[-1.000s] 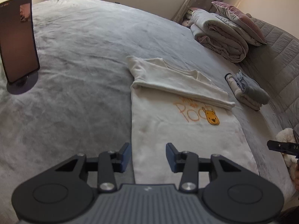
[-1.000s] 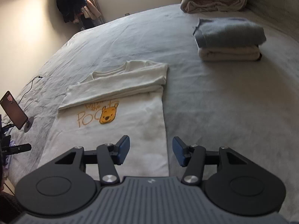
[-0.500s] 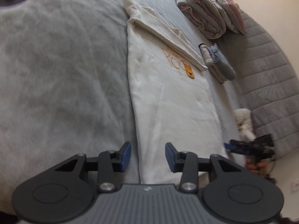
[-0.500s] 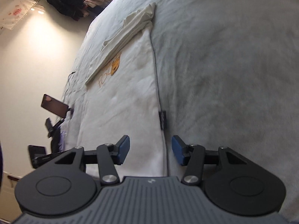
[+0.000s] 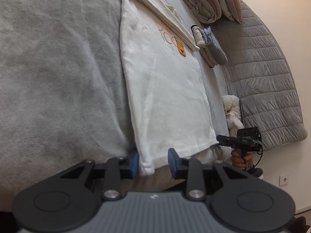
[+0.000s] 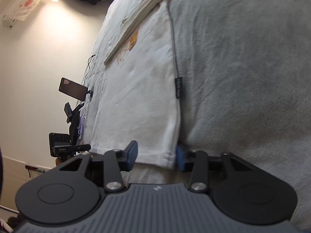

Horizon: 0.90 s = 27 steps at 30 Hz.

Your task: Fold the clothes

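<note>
We have dropped both grippers to the bed [image 5: 58,77] edge; left gripper [image 5: 153,163] and right gripper [image 6: 155,155] fingers are closing, still unclamped, around the white shirt's [image 5: 165,97] hem corners, ready to fold.

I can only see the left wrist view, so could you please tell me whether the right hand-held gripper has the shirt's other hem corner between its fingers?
Observer: Yes. The right hand-held gripper straddles the hem corner of the white shirt; its jaws are closing but not yet pinching.
Operator: Thank you. Is anything on that side seam?
Observer: A small black label sticks out of the seam, beyond the gripper.
Operator: And past the shirt's far edge?
Observer: A phone on a stand sits there.
</note>
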Motion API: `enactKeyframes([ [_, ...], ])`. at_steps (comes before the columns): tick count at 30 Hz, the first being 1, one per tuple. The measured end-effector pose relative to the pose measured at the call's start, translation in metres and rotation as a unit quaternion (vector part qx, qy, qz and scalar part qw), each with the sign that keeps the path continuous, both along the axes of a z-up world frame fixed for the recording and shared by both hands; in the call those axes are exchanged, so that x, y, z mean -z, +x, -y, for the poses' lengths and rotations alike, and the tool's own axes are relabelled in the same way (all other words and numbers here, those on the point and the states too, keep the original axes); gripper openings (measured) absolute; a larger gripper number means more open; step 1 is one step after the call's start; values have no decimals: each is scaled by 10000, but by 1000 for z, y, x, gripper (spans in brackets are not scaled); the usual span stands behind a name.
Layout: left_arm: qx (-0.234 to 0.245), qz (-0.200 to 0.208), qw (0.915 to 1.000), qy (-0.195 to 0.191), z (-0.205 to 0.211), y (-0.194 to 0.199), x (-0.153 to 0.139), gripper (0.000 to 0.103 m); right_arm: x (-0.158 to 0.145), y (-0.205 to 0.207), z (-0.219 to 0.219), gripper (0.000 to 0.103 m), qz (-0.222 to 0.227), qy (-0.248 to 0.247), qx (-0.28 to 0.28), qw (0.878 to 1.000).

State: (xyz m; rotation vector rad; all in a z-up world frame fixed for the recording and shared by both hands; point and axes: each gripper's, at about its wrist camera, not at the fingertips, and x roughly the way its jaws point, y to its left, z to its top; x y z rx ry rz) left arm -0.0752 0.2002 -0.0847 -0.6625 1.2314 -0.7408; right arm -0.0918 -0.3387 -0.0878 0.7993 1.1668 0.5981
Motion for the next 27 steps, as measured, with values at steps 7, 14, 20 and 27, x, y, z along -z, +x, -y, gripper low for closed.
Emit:
enactKeyframes([
  [7, -69, -102, 9996, -238, -1, 0, -1, 9, -5, 1, 0, 16, -16, 117, 97, 9999],
  [14, -724, 174, 9916, -1060, -9, 14, -14, 8, -20, 15, -1, 16, 270, 600, 412, 9970],
  [20, -1639, 368, 9799, -1077, -11, 32, -16, 8, -26, 43, 4, 16, 417, 899, 1180, 9881],
  [27, -2566, 330, 9613, -950, -14, 54, -3, 7, -4, 67, 5, 13, 197, 818, 2038, 9754],
])
